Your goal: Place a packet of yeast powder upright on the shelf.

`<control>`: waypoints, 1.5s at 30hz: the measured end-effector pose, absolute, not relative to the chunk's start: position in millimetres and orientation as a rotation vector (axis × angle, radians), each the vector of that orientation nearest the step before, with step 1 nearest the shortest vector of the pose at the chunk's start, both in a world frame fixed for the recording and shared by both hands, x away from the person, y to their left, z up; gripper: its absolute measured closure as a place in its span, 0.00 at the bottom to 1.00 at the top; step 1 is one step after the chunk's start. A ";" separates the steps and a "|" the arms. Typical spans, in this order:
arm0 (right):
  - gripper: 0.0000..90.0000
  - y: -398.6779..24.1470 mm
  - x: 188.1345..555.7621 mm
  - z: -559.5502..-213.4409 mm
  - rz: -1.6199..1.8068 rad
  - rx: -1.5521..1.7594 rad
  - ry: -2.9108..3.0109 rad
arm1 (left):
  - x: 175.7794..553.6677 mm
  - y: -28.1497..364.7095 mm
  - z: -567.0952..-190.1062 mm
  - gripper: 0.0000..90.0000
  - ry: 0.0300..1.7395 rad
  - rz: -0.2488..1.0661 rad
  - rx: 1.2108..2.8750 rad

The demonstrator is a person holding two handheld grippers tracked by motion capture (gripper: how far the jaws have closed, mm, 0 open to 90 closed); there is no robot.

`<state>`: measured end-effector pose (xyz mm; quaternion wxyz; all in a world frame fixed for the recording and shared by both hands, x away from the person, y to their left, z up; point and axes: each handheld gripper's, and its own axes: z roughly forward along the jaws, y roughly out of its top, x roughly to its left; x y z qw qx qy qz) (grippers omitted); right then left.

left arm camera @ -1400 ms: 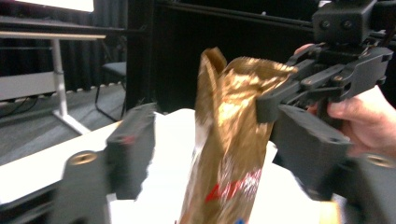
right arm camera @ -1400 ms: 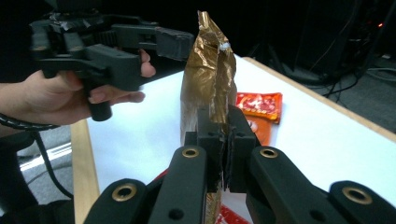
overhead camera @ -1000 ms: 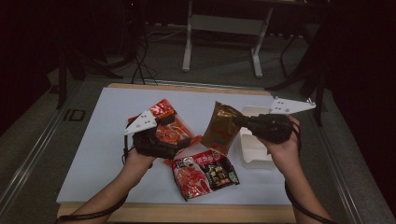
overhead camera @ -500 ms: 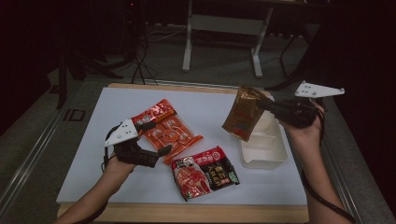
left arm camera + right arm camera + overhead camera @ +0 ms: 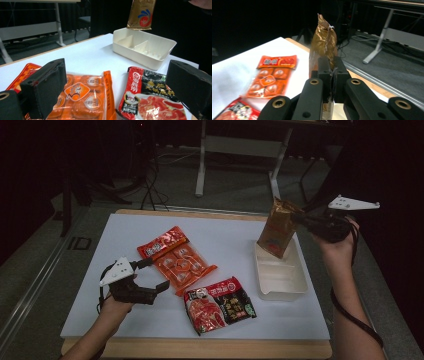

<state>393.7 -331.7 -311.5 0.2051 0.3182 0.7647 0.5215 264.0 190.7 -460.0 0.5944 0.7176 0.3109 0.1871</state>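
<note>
the right gripper (image 5: 300,221) is clamped on the edge of the brown packet (image 5: 276,229), which hangs above the white divided tray (image 5: 280,282). with so thin a pinch, the packet could swing or slip and miss a compartment. the left gripper (image 5: 154,275) stands wide apart and empty beside the orange packet (image 5: 177,262).

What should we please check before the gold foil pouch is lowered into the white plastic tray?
1. Grip: right gripper is shut on the gold foil pouch, jaws pinching its edge: ok.
2. Position: the pouch hangs above the far end of the white plastic tray: ok.
3. Tray free: both compartments look empty in the left gripper view: ok.
4. Pouch orientation: upright, slightly tilted: ok.
5. Left gripper is open, near the orange snack packet, well away from the tray: ok.
6. Whether the pouch fits one compartment: cannot tell.
</note>
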 end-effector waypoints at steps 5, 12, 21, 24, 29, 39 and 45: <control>0.98 -339.8 408.9 -316.1 1.431 0.918 2.130 | 262.4 194.6 -469.8 0.04 0.748 0.428 1.662; 0.98 -344.4 428.6 -326.1 1.383 0.951 2.124 | 257.2 196.1 -481.5 0.04 0.768 0.425 1.653; 0.98 -344.4 450.5 -345.4 1.365 0.995 2.121 | 254.6 196.6 -493.1 0.04 0.783 0.409 1.635; 0.98 -342.3 457.1 -349.3 1.338 0.992 2.130 | 255.4 197.2 -495.0 0.04 0.789 0.404 1.631; 0.98 -339.2 467.0 -354.2 1.291 0.993 2.140 | 253.6 197.5 -497.8 0.04 0.787 0.396 1.629; 0.96 -333.6 482.9 -365.1 1.328 0.941 2.240 | 253.8 199.6 -502.0 0.04 0.791 0.384 1.618; 0.94 -331.8 485.3 -367.0 1.365 0.890 2.283 | 254.3 200.0 -504.0 0.04 0.798 0.372 1.612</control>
